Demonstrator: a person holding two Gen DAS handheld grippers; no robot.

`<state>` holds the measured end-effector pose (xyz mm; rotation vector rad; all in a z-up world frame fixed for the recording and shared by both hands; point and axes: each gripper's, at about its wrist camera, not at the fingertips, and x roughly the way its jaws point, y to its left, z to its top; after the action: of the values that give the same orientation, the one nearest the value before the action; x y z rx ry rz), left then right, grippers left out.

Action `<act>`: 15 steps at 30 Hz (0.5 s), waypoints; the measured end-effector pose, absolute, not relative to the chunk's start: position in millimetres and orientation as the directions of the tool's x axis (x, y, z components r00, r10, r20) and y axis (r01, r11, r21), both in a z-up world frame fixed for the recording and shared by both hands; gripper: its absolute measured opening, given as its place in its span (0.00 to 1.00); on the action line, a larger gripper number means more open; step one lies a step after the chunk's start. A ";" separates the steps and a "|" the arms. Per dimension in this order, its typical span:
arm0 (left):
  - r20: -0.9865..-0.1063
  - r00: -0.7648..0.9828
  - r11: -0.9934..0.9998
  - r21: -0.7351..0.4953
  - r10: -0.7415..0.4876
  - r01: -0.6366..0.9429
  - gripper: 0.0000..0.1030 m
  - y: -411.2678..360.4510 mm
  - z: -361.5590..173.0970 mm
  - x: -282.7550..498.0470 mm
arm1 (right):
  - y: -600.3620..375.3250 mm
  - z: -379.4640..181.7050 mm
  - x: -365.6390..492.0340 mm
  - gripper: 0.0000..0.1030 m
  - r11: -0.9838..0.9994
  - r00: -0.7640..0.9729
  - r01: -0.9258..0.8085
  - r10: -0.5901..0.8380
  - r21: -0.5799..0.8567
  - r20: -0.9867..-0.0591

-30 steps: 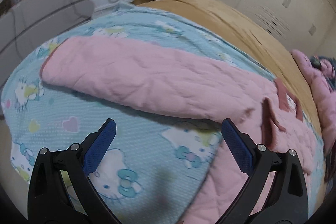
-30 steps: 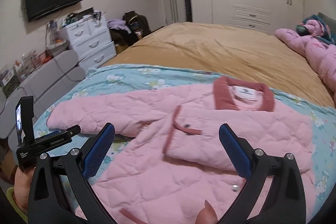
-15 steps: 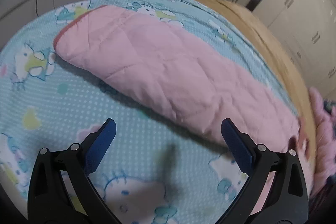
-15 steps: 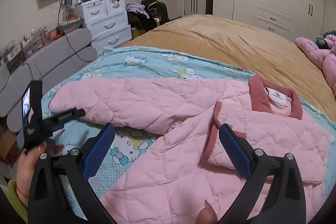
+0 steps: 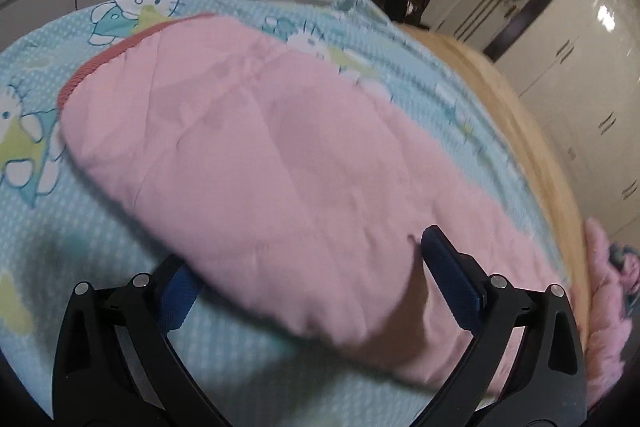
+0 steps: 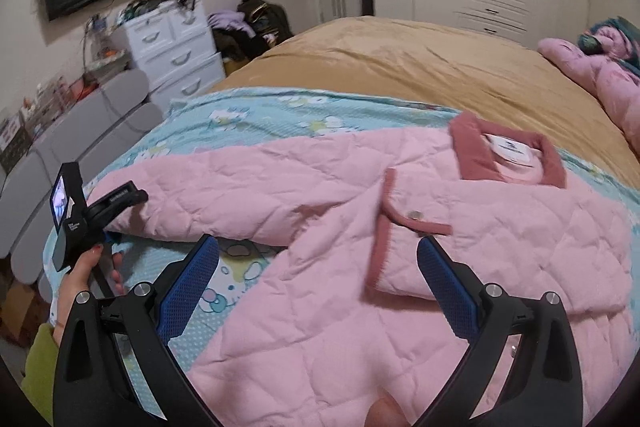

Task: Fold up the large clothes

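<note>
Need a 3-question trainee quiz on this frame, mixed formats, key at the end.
1. True or false: the left hand-held gripper is open, with the pink jacket's sleeve lying between its fingers.
2. Multiple choice: what lies directly under the pink jacket? A) the bare tan bedcover B) the light blue cartoon-print sheet C) a grey rug
3. Fill in: the jacket's collar is a darker ____ than the body.

Key: 1 true; 2 B; 3 pink. The right hand-held gripper is also open, above the jacket front, holding nothing.
</note>
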<state>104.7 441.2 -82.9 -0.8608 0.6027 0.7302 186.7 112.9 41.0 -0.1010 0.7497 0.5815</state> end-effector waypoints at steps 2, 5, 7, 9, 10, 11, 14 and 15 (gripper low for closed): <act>-0.699 0.635 0.439 -0.483 0.327 -0.758 0.62 446.9 -81.9 102.8 | 100.8 41.4 184.3 0.96 0.850 0.600 -0.517 0.445 0.103 -0.664; -0.662 0.676 0.458 -0.516 0.324 -0.724 0.48 447.7 -78.8 99.5 | 79.3 44.5 178.5 0.96 0.867 0.632 -0.492 0.419 0.080 -0.652; -0.642 0.700 0.470 -0.536 0.312 -0.702 0.33 447.8 -75.7 99.7 | 63.8 47.7 175.6 0.96 0.877 0.644 -0.473 0.405 0.078 -0.649; -0.605 0.730 0.492 -0.553 0.317 -0.672 0.26 443.9 -62.4 96.6 | 45.7 52.8 172.2 0.96 0.884 0.649 -0.455 0.409 0.104 -0.642; -0.594 0.737 0.502 -0.553 0.322 -0.665 0.24 442.2 -56.9 96.7 | 37.8 54.9 171.0 0.96 0.888 0.650 -0.447 0.407 0.110 -0.641; -0.578 0.748 0.516 -0.554 0.327 -0.654 0.24 438.4 -48.6 95.1 | 32.7 56.3 169.9 0.96 0.890 0.653 -0.441 0.404 0.112 -0.640; -0.521 0.784 0.561 -0.558 0.337 -0.611 0.22 424.9 -22.0 90.8 | 9.9 65.1 164.5 0.96 0.901 0.671 -0.418 0.393 0.117 -0.629; -0.511 0.790 0.571 -0.556 0.338 -0.604 0.21 421.6 -16.2 90.5 | 3.2 68.4 162.7 0.96 0.903 0.676 -0.412 0.391 0.120 -0.625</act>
<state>90.5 421.6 -16.2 -0.7851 0.3706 0.5674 162.7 3.2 68.4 -0.0318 0.6948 0.4513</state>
